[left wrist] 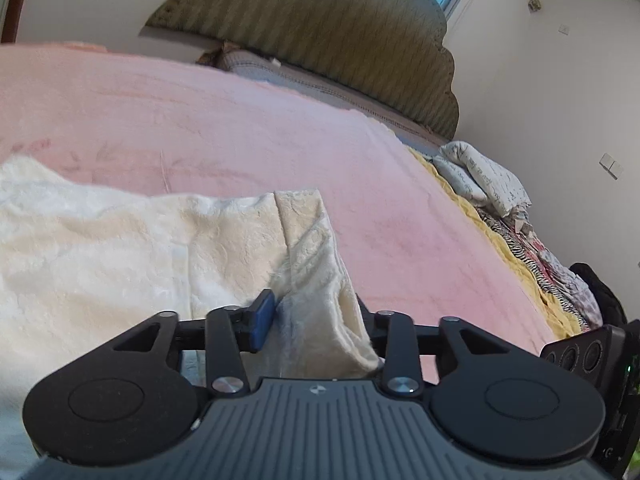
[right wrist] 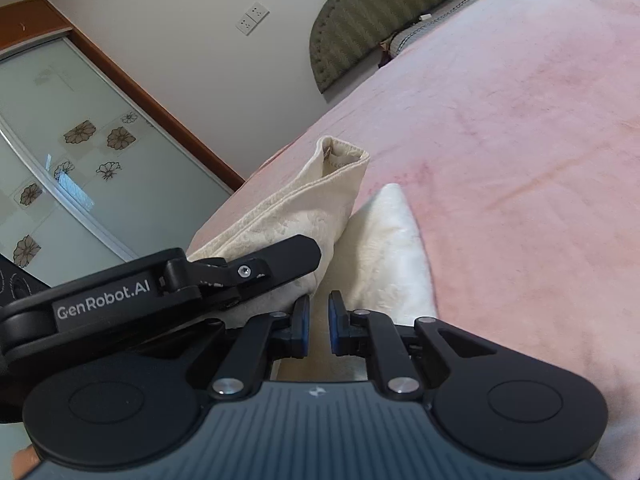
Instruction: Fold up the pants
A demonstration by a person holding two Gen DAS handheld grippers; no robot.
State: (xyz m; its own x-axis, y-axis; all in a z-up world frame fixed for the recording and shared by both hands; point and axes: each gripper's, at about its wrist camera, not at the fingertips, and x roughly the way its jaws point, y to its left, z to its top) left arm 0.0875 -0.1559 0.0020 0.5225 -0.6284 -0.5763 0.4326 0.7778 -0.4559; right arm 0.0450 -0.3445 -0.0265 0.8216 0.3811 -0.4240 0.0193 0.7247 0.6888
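Observation:
Cream pants [left wrist: 120, 260] lie on a pink blanket [left wrist: 240, 128] on a bed. A folded strip of them [left wrist: 316, 264] runs up between the jaws of my left gripper [left wrist: 316, 320], which stand apart. The cloth hangs loosely there and hides the right finger. In the right wrist view the pants' hemmed end [right wrist: 340, 168] sticks up, with a paler layer [right wrist: 384, 248] beside it. My right gripper [right wrist: 319, 328] is nearly shut, its blue pads [right wrist: 302, 328] pinching cream cloth. The left gripper [right wrist: 280, 260] lies just to its left, one finger resting on the folded cloth.
A padded olive headboard [left wrist: 340, 40] stands at the far end of the bed. Crumpled bedding and patterned cloths [left wrist: 488, 184] are heaped along the bed's right side. A sliding wardrobe door with flower prints [right wrist: 60, 140] is off to the left. The pink blanket [right wrist: 520, 160] spreads wide to the right.

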